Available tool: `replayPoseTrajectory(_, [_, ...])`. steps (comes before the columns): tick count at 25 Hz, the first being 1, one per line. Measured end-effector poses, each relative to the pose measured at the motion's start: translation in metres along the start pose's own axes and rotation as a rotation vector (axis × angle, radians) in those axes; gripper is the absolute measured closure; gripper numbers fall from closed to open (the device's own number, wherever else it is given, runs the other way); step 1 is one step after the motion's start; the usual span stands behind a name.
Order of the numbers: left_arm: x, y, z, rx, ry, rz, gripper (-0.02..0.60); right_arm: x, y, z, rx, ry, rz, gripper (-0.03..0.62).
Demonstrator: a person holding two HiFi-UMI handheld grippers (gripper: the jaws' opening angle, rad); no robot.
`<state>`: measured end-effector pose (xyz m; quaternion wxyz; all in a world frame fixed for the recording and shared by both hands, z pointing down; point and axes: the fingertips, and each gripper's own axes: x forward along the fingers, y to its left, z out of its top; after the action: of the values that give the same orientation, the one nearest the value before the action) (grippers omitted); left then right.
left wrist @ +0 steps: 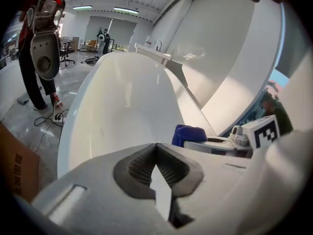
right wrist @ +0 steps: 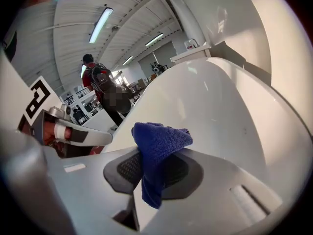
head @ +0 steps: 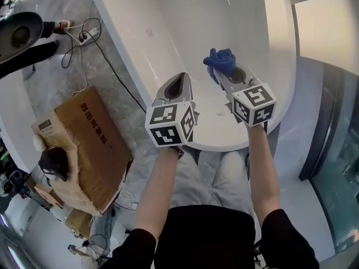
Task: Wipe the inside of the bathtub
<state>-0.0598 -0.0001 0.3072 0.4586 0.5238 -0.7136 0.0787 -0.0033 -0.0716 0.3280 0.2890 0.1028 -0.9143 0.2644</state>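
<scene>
My right gripper [right wrist: 152,169] pinches the crumpled blue cloth [right wrist: 157,143] between its jaws. It hangs over the near end of the glossy white bathtub [head: 168,32], apparently not touching it. My left gripper [left wrist: 156,153] is closed on nothing, just beside. No wiped streaks show, so I judge the whole inside is left to do.
</scene>
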Motion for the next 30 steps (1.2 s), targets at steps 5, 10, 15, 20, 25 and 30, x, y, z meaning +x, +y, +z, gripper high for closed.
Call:
replayPoseTrajectory(5, [0.026,0.022,-0.007,-0.005,0.057,-0.046,0.58,0.07,-0.023,-0.017,0.034,0.034,0.006,0.516])
replayPoseTrajectory(10, [0.054,0.044,-0.017,-0.044,0.085,-0.071,0.58,0.135,-0.044,-0.017,0.034,0.062,0.035,0.516])
replayPoseTrajectory(15, [0.092,0.074,-0.011,-0.058,0.101,-0.065,0.58,0.19,-0.064,-0.024,0.018,0.086,0.041,0.516])
replayPoseTrajectory(20, [0.124,0.098,0.031,-0.026,0.072,-0.104,0.58,0.234,-0.081,-0.055,0.045,0.136,0.054,0.516])
replayPoseTrajectory(25, [0.161,0.131,0.067,0.036,0.062,-0.099,0.58,0.269,-0.083,-0.076,0.092,0.144,0.081,0.516])
replayPoseTrajectory(30, [0.188,0.153,0.086,0.043,0.061,-0.115,0.58,0.3,-0.087,-0.095,0.141,0.162,0.08,0.516])
